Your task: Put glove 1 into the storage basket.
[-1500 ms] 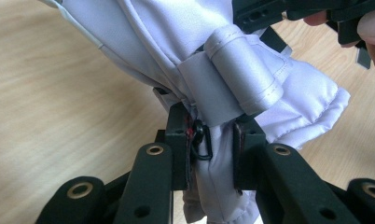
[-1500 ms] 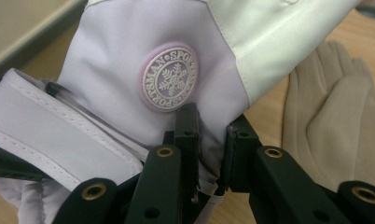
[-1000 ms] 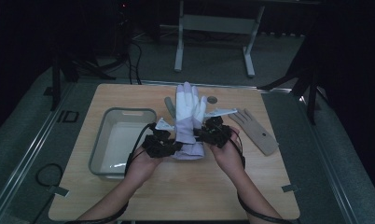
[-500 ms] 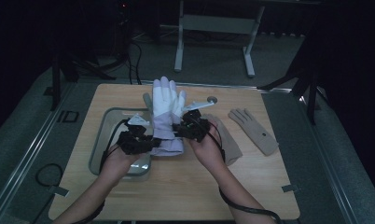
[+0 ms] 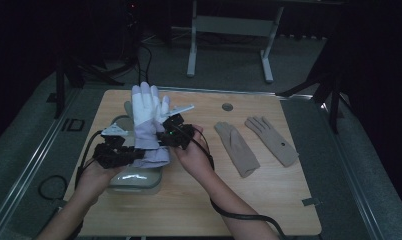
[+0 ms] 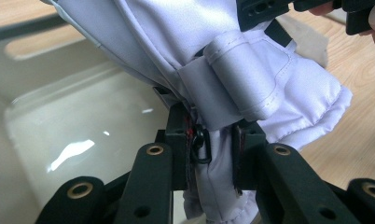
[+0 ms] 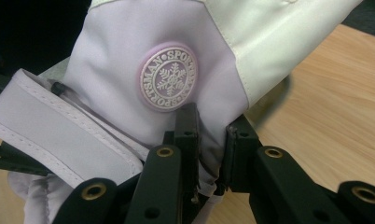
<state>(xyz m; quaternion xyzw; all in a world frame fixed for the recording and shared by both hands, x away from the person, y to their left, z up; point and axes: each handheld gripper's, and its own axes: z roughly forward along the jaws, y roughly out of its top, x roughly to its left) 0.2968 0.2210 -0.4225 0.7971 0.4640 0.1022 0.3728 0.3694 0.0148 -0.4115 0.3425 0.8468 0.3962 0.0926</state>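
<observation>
A white and pale lilac ski glove [image 5: 148, 120] hangs upright between both grippers, fingers pointing up, above the clear plastic bin [image 5: 134, 181] at the table's left. My left gripper [image 5: 120, 150] is shut on the glove's cuff [image 6: 213, 154] from the left. My right gripper [image 5: 170, 135] is shut on the cuff's other side, just below a round snowflake badge [image 7: 168, 77]. The glove's strap [image 6: 241, 74] bulges toward the left gripper's camera.
Two tan gloves lie flat on the wooden table [image 5: 269, 200] to the right: one [image 5: 237, 148] nearer the middle, one [image 5: 272, 140] farther right. A round hole [image 5: 227, 107] sits near the table's far edge. Dark floor and a metal stand lie beyond.
Both hands have carried the glove leftward from the table's middle to above the bin. The grip on the cuff is unchanged.
</observation>
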